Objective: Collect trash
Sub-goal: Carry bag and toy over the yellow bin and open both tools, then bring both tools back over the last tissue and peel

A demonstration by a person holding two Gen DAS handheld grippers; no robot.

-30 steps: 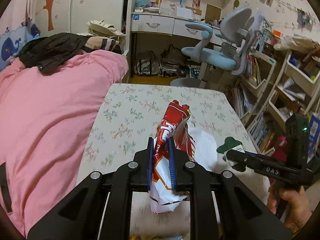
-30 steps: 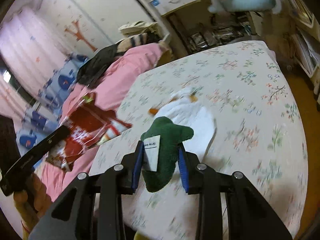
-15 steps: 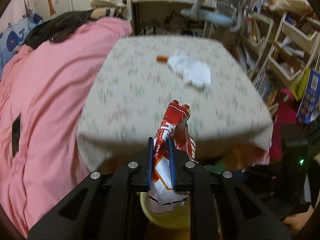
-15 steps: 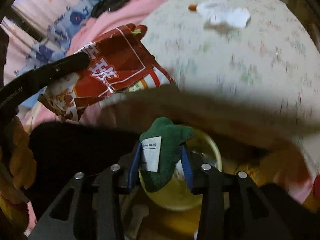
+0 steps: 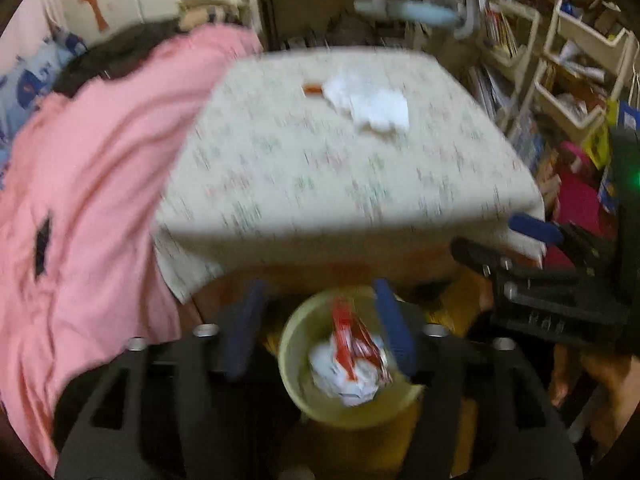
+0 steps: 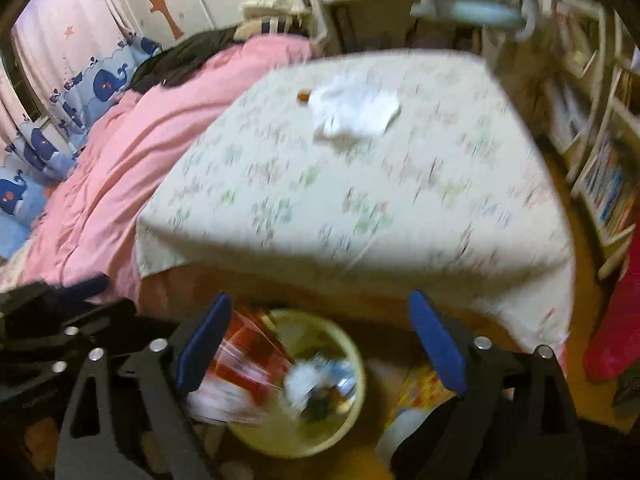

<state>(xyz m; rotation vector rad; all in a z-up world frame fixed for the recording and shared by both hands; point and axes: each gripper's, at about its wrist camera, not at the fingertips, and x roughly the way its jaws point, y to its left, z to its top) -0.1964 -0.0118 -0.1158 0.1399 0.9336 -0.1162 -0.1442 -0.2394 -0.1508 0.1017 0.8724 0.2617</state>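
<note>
The floral tabletop (image 5: 340,176) is spreading wide beyond both tools, with the pink bedding (image 5: 92,184) off to the left tool's left. Directly beneath the tools, the yellow bin (image 5: 296,364) is sitting on the floor, and the red-and-white snack bag (image 5: 352,344) is lying down inside it. The left tool (image 5: 320,328) is opening up right over the bin, nothing between its blue pads, the bag already released. The right tool (image 6: 320,344) is spreading too, jaws wide and empty above the bin's rim. The bin's contents are smeared with blur from the right side, so I cannot make out a green item in there for certain.

Now the relation that matters: the white crumpled paper (image 6: 352,112) is lying far ahead on the tabletop, past the near edge, long axis running across, with a small orange scrap (image 5: 312,89) touching its left end. The right tool looks slightly nearer, though it is a close call.
</note>
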